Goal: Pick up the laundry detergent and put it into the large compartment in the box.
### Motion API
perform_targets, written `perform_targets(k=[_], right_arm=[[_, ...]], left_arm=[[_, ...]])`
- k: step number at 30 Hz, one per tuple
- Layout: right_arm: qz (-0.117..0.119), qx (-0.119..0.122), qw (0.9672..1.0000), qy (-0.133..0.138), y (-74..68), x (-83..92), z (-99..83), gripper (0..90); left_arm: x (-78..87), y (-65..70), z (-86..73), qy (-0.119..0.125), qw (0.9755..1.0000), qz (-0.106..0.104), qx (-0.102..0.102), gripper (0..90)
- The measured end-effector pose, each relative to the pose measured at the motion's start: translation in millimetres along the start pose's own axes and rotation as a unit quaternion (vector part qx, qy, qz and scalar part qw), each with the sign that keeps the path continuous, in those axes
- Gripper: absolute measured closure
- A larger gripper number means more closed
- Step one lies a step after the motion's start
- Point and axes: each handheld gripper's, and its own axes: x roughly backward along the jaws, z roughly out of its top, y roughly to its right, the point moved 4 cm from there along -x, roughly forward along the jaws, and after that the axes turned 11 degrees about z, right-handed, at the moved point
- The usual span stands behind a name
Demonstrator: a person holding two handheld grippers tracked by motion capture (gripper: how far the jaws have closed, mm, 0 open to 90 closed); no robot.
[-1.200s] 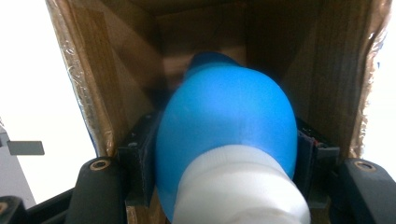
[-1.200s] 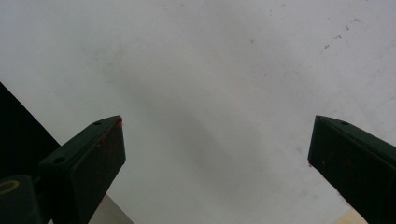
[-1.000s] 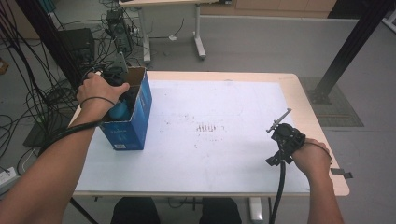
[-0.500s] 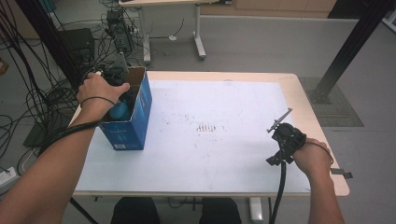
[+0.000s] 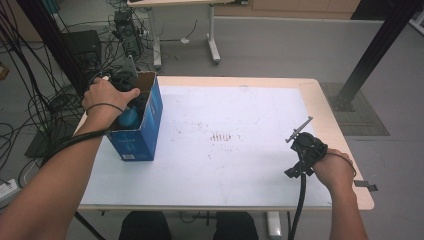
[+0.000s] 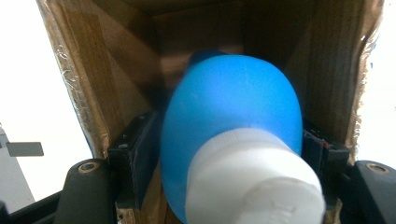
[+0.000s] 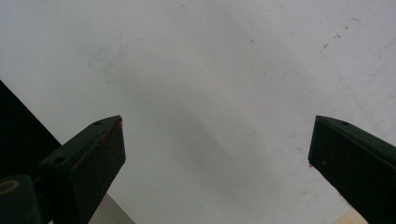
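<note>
Left tongs pinch a smooth, rounded blue bottle inside the cardboard box; right tongs spread.

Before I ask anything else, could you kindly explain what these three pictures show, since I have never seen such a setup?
No robot here: a person holds a two-jaw gripper in each hand at a table. The high view looks down from above. The other two pictures come from cameras riding on the grippers.

The left gripper reaches into an open blue cardboard box at the table's left edge. In its own view, the jaws sit at either side of a blue bottle with a white cap, apparently gripping it.

The right gripper is at the table's right side, jaws wide open with nothing between them, facing the white tabletop.
</note>
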Motion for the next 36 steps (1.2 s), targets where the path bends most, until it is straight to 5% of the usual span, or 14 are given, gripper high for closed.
perform_targets(k=[12,23,36], right_arm=[[0.001,0.001,1.0,-0.001,0.1,-1.1,1.2,3.8],[0.001,0.001,1.0,-0.003,-1.4,-1.1,4.9,3.9],[-0.004,0.006,1.0,-0.005,-4.9,3.0,10.1,3.8]], left_arm=[[13.0,4.3,-1.4,0.008,0.9999,0.008,-0.005,29.4],[52.2,-1.8,-6.7,0.026,0.9996,0.011,-0.008,29.3],[99.2,5.3,-18.0,0.046,0.9977,0.0,-0.05,21.5]])
